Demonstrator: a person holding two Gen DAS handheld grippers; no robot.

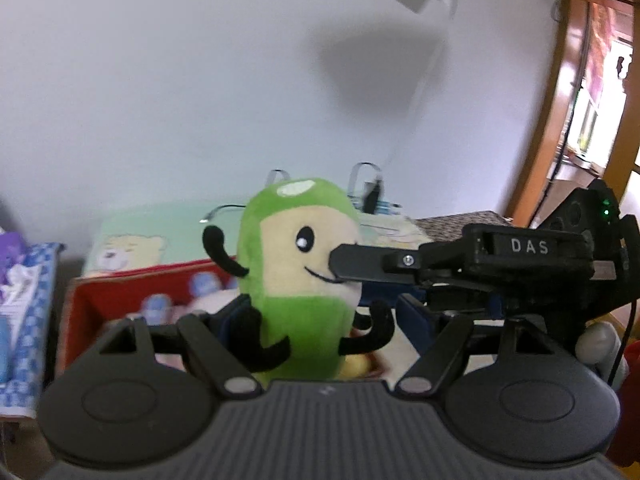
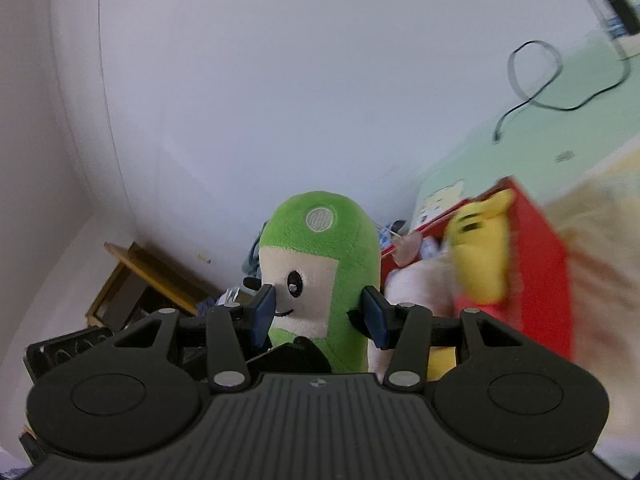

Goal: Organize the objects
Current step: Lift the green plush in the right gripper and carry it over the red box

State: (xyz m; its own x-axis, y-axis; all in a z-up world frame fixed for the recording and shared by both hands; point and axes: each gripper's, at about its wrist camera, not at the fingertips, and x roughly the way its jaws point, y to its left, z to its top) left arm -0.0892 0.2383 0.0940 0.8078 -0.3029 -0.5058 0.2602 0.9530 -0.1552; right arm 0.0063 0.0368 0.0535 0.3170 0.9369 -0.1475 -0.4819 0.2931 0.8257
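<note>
A green plush toy (image 2: 320, 264) with a cream face and black limbs is held up in the air. My right gripper (image 2: 320, 316) is shut on it, its blue pads pressing the face side and the back. In the left wrist view the same green plush toy (image 1: 296, 264) stands upright between the fingers of my left gripper (image 1: 320, 320). The left pad sits by the toy's side and the right pad stands clear of the green body. From the right, one of the right gripper's fingers (image 1: 360, 266) lies across the toy's face.
Below and behind the toy is a red box (image 1: 120, 292) of soft toys, with a yellow plush (image 2: 480, 256) leaning in it. A pale green bear-print sheet (image 1: 128, 248) carries a black cable (image 2: 532, 76). A wooden frame (image 2: 132, 276) is at the wall, a doorway (image 1: 592, 80) at right.
</note>
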